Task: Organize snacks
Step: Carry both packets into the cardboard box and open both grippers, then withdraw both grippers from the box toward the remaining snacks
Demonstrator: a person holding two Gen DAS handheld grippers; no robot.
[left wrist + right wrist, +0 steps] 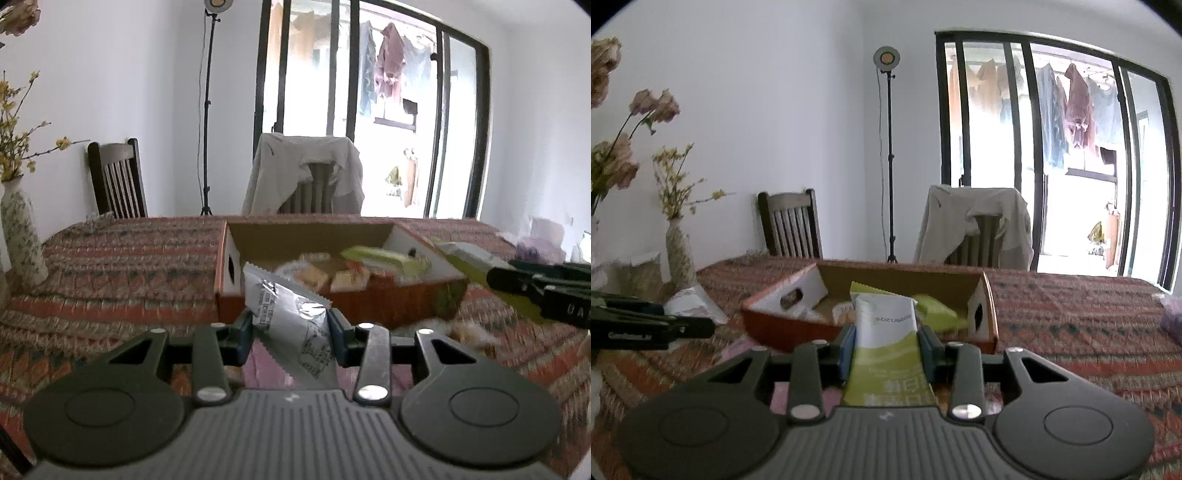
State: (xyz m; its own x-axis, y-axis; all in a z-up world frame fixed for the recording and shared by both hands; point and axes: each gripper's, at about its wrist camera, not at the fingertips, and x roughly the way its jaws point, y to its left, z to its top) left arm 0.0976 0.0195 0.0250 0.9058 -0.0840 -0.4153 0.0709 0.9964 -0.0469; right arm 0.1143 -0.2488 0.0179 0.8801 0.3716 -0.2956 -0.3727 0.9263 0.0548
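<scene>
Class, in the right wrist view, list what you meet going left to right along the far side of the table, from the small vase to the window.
Vase → bare chair → lamp stand → draped chair → window.

Your left claw (290,334) was up off the bench and pointed a little downward. Its two blue pads (245,332) pressed on both sides of a silver packet (286,314), which stuck out in front at a tilt. Your right claw (886,350) was up too, tipped down a bit less. Its pads (847,350) squeezed a white and green packet (886,332) that stood up straight between them. In the left claw's view, your right claw (546,291) reached in from the right side, close by.
</scene>
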